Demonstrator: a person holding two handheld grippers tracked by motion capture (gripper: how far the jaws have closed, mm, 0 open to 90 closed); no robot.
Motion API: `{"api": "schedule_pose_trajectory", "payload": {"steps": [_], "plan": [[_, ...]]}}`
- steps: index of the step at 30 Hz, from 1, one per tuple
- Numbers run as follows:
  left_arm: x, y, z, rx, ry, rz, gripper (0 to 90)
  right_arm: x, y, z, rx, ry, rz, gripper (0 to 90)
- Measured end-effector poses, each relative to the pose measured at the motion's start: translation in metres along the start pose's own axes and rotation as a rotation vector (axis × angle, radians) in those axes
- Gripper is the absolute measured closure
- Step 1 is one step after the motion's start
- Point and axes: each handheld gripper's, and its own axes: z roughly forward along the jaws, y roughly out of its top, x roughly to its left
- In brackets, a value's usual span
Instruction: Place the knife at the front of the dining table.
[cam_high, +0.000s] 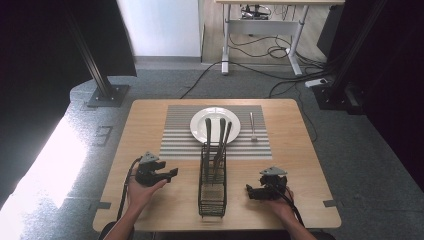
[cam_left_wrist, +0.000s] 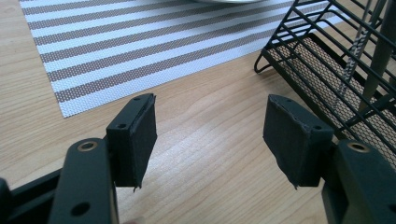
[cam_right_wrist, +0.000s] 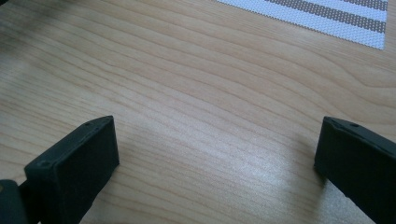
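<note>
Both grippers (cam_high: 173, 173) (cam_high: 248, 190) gaping, nothing held; black wire basket (cam_high: 212, 192) between, on grainy wood table (cam_high: 150, 200), striped woven mat (cam_high: 180, 135) beyond.

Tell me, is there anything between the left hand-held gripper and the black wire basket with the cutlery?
Nothing visible stands between them. The left hand-held gripper is open, and bare wooden table lies between its jaws and the wire basket. The striped placemat lies off to the side of that path, not across it.

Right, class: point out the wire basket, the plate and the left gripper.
wire basket (cam_high: 212, 200), high view, mesh floor near front.
plate (cam_high: 200, 127), high view, bare left rim.
left gripper (cam_left_wrist: 210, 135), left gripper view, midway between its open jaws.
</note>
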Motion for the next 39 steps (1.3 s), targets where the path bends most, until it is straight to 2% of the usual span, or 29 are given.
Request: {"api": "schedule_pose_trajectory", "payload": {"steps": [8,14,18,19,20,21,27,29,32,35,39], "plan": [[0.004,0.003,-0.003,-0.017,0.001,-0.009,34.9,0.001,0.000,-0.001,0.002,-0.002,0.005,0.1],[-0.003,0.010,-0.012,-0.052,-0.012,0.008,34.1,0.002,0.000,0.000,0.002,-0.006,0.008,0.0],[-0.002,0.017,-0.017,-0.085,-0.034,-0.013,34.4,0.001,0.000,0.000,0.002,-0.005,0.005,0.0],[0.000,0.024,-0.020,-0.110,-0.046,-0.031,34.7,0.001,0.000,0.000,0.002,-0.003,0.004,0.0],[0.000,0.024,-0.020,-0.110,-0.046,-0.031,34.8,0.001,0.000,0.000,0.002,-0.003,0.004,0.0],[0.000,0.030,-0.024,-0.135,-0.046,-0.032,35.0,0.001,0.000,0.000,0.000,-0.002,0.004,0.0],[-0.002,0.044,-0.029,-0.164,-0.065,-0.035,35.2,0.001,0.000,0.000,0.000,-0.002,0.003,0.3],[-0.001,0.054,-0.036,-0.175,-0.079,-0.054,35.6,0.002,0.000,-0.001,0.006,-0.003,0.003,2.0],[-0.002,0.060,-0.042,-0.197,-0.088,-0.048,35.8,0.002,0.000,-0.002,0.005,-0.001,0.003,2.5],[-0.004,0.066,-0.050,-0.234,-0.118,-0.056,35.8,0.002,0.000,-0.002,0.003,-0.001,0.001,2.4],[-0.011,0.075,-0.054,-0.259,-0.129,-0.031,35.6,0.001,-0.001,-0.002,-0.002,0.001,0.000,1.9]]}}
